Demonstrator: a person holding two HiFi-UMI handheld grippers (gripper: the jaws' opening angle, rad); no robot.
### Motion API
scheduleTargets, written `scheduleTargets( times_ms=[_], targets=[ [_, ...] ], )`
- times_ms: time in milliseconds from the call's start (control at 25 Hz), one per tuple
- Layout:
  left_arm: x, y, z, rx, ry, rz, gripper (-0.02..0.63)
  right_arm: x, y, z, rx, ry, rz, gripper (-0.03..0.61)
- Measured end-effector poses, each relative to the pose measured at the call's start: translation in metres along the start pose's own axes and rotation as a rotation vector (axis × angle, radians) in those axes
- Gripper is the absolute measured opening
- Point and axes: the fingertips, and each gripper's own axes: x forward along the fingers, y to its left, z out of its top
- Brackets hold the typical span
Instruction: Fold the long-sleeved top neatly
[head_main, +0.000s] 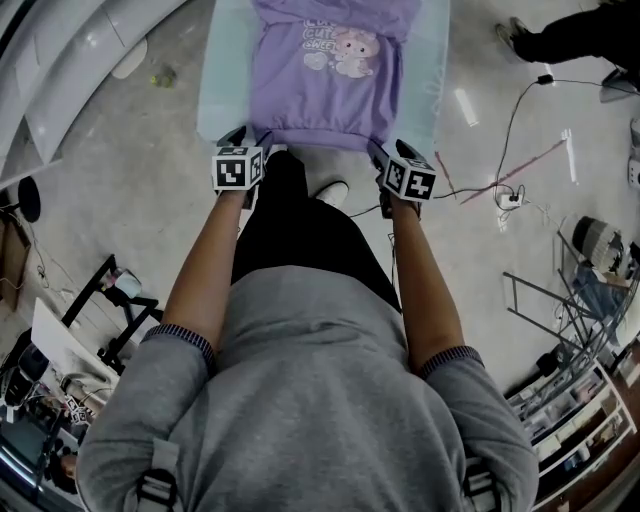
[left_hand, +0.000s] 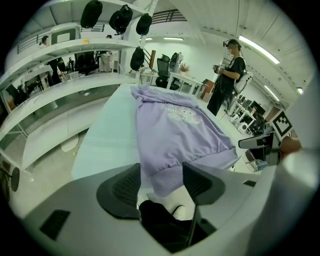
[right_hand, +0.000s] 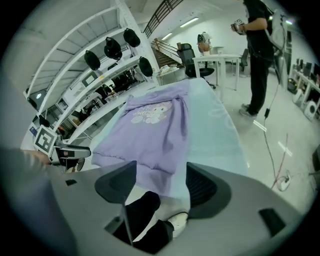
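A lilac long-sleeved top (head_main: 330, 90) with a cartoon print lies flat on a pale green table (head_main: 225, 90), its ribbed hem at the near edge. My left gripper (head_main: 245, 138) is at the hem's left corner. In the left gripper view (left_hand: 161, 180) its jaws stand wide, and a ribbed end of the top (left_hand: 165, 182) hangs between them, not pinched. My right gripper (head_main: 385, 152) is at the hem's right corner. In the right gripper view (right_hand: 159, 182) its jaws are apart, with the hem (right_hand: 155, 175) in the gap, free of both pads.
My dark trouser leg and white shoe (head_main: 330, 190) stand against the table's near edge. Cables and a power strip (head_main: 510, 195) lie on the floor to the right, with metal racks (head_main: 580, 400) beyond. Another person (right_hand: 260, 55) stands past the table's far end.
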Motion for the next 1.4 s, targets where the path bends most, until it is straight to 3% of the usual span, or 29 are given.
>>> scheduleTargets(
  times_ms=[320,480,760,840,920,1400],
  targets=[
    [0.024,0.002,-0.024,-0.092,0.035,0.041,0.29,0.013,0.0,-0.016,0.019,0.012,-0.008,0.309],
    [0.026,0.003,-0.028,-0.129,0.033,0.061,0.243,0.023,0.004,-0.016,0.014,0.024,-0.013,0.281],
    [0.029,0.008,-0.031,-0.15,0.05,0.058,0.141,0.032,-0.004,-0.021,0.017,0.072,-0.047,0.164],
    [0.028,0.009,-0.032,-0.153,0.059,0.045,0.064,0.033,-0.007,-0.024,0.026,0.091,-0.044,0.092],
    [0.026,0.01,-0.03,-0.15,0.061,0.029,0.044,0.033,-0.009,-0.025,0.038,0.096,-0.025,0.042],
    [-0.01,0.024,-0.034,-0.113,0.094,-0.004,0.04,-0.001,-0.021,-0.037,0.109,0.113,0.05,0.031]
  ],
)
